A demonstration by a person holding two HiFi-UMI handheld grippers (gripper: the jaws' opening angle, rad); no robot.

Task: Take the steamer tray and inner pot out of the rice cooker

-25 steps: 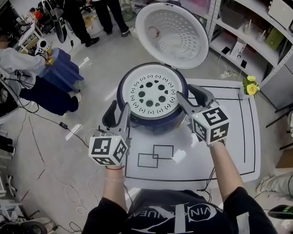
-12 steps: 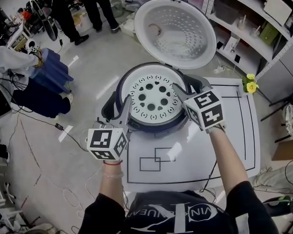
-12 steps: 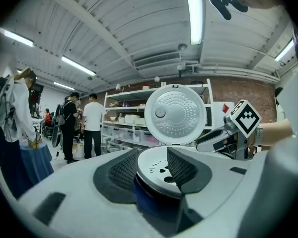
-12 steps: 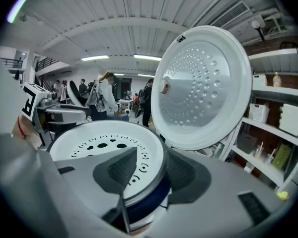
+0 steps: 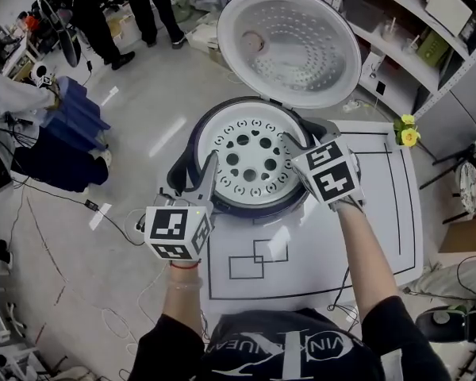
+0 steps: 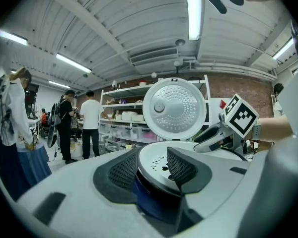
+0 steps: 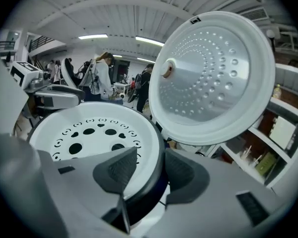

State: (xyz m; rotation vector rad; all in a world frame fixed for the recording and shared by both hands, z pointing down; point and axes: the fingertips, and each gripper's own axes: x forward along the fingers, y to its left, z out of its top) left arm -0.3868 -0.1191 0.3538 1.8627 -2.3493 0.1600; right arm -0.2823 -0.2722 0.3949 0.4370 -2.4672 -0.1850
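The dark blue rice cooker stands with its lid swung up. A white steamer tray with round holes fills its top, and the inner pot under it is hidden. My left gripper is at the cooker's left rim, and its jaws have just been opening. In the left gripper view the tray's edge lies between the pads, untouched. My right gripper is at the right rim, its jaws also just opened. In the right gripper view they straddle the rim beside the tray.
The cooker sits at the back edge of a white table marked with black lines. Yellow flowers stand at its far right corner. Shelving runs along the right. A blue bin and standing people are on the left floor.
Both grippers have moved in from the table side to the cooker's rim. The right one has tipped downward, and both pairs of jaws stand wider.
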